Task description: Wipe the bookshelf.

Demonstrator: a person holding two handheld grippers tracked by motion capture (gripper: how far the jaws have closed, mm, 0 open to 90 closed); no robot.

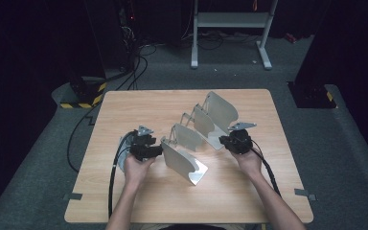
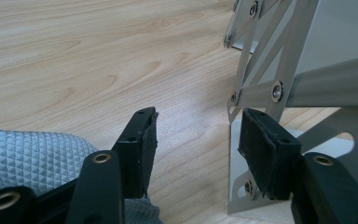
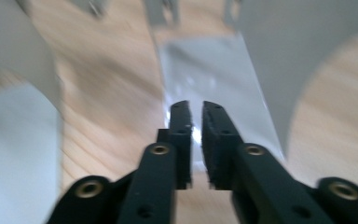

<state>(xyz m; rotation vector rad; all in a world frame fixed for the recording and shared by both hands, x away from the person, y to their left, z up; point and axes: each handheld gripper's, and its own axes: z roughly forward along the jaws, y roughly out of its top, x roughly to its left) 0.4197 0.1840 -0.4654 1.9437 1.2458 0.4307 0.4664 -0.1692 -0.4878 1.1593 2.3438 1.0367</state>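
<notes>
A grey metal accordion rack point(image 1: 188, 138) of several upright panels joined by scissor links point(image 2: 265, 60) stands in the middle of the wooden table point(image 1: 134, 108). My left gripper point(image 1: 159, 151) is at the near panel's left edge, and its jaws point(image 2: 198, 126) stand open with only bare wood between them. The right-hand pad is close beside the rack's riveted edge point(image 2: 235, 140). My right gripper point(image 1: 223, 140) is at the rack's right side. In the blurred right gripper view its jaws point(image 3: 195, 109) are shut on nothing and point at a flat base plate point(image 3: 209, 70) between two panels.
A grey textured cloth point(image 2: 28, 154) lies under my left gripper, at the table's left point(image 1: 122, 160). Beyond the table, on the dark floor, are a white stand frame point(image 1: 230, 21), loose cables point(image 1: 134, 62) and a yellow-and-black striped base point(image 1: 84, 98).
</notes>
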